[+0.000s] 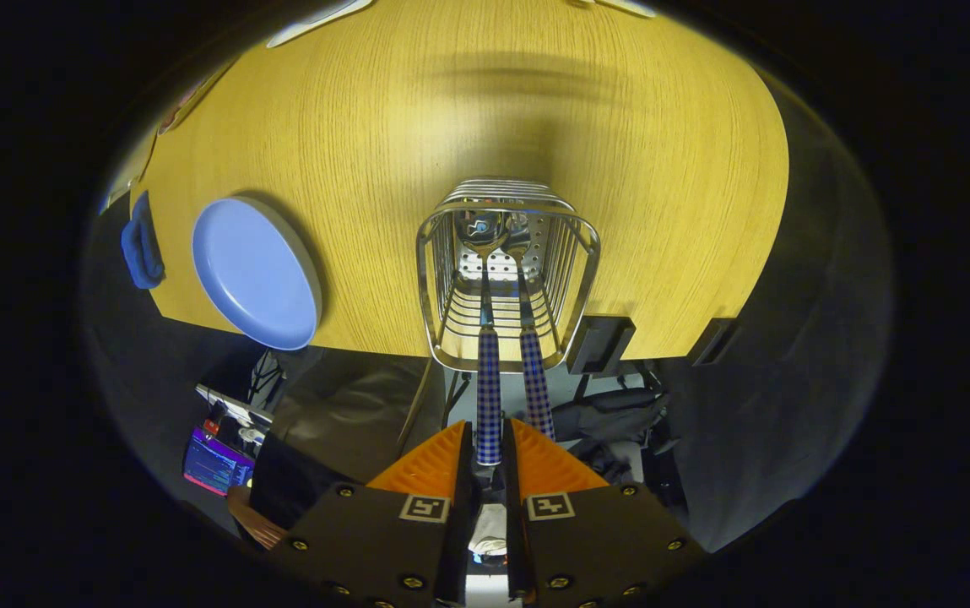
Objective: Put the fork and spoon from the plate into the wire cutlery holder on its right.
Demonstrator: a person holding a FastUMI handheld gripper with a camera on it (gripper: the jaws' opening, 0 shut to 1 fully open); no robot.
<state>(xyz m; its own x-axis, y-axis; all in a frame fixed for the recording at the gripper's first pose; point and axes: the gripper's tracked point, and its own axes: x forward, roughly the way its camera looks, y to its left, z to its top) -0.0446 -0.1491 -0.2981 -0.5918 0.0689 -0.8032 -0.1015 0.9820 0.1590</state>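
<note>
Two checked handles are standing up out of the wire cutlery holder, which is sitting on the wooden tabletop just ahead of my tool. To its left the blue plate is lying bare, near the tabletop's edge. I am clenching my tool on the spoon, its bowl down inside the holder. The fork is leaning just beside it, free.

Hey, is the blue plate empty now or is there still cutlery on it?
Empty: the blue plate shows a bare surface. Both checked-handled utensils stand in the wire holder; the gripper is shut on the spoon.
</note>
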